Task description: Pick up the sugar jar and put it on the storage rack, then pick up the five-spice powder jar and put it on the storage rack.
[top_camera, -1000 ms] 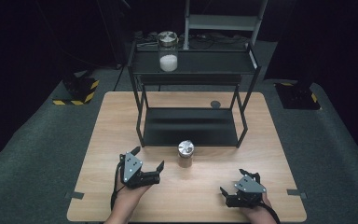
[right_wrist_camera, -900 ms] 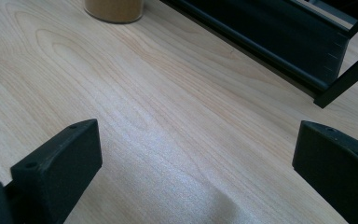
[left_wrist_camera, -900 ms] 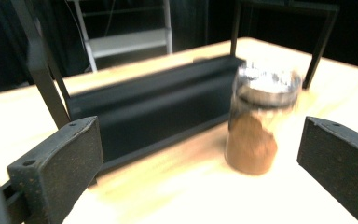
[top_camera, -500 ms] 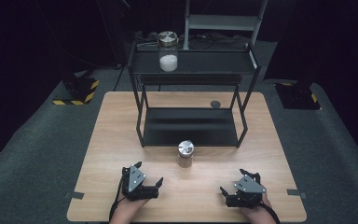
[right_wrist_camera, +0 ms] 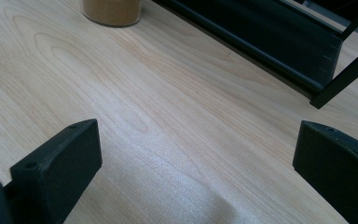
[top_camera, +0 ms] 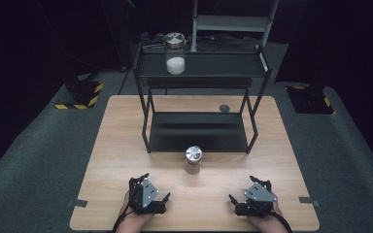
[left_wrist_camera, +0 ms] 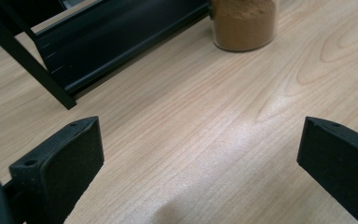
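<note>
From above, the silver-lidded jar (top_camera: 193, 159) stands at twelve o'clock between the left gripper (top_camera: 155, 194) and right gripper (top_camera: 241, 196), both wide-jawed and empty, while their own views reveal its brown powder.

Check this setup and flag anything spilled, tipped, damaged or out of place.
Nothing stands out. The brown-powder jar stands upright on the table, the white-powder jar upright on the rack, both capped.
</note>
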A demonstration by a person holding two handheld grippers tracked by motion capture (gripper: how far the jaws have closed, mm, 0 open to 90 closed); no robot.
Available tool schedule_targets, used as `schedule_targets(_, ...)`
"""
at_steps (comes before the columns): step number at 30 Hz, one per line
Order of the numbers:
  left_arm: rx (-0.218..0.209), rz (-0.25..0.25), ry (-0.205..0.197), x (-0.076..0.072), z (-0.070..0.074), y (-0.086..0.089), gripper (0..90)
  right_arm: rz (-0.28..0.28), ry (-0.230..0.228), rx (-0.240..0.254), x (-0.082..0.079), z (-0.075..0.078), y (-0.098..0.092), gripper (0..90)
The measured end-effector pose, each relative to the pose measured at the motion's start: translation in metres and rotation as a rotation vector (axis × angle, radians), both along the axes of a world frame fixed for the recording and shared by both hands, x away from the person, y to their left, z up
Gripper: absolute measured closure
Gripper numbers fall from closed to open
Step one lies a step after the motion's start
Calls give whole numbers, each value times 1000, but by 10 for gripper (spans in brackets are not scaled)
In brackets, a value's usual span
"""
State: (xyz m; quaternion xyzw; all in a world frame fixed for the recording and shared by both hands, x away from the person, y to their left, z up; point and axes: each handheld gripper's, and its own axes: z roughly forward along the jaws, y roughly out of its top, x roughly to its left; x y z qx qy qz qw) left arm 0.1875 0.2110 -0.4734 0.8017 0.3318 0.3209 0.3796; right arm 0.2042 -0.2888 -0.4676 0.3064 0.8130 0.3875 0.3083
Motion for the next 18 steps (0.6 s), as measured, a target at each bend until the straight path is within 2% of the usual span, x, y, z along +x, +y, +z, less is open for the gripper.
schedule_targets(2,7,1,5,1,1,-1,7,5,-2,-4,0,0,0,2)
schedule_targets(8,-38,23,10,1,0,3,7,-2,-1,10,0,0,-1,2)
schedule_targets(12,-51,33,4,-1,-1,4,7,-2,-1,16,-1,-1,-2,2)
schedule_targets(15,-38,25,2,-1,-1,3,7,-1,-1,35,-2,-1,-4,2)
schedule_targets(18,-25,21,-3,-1,-1,1,7,6,-6,34,-4,0,-4,2)
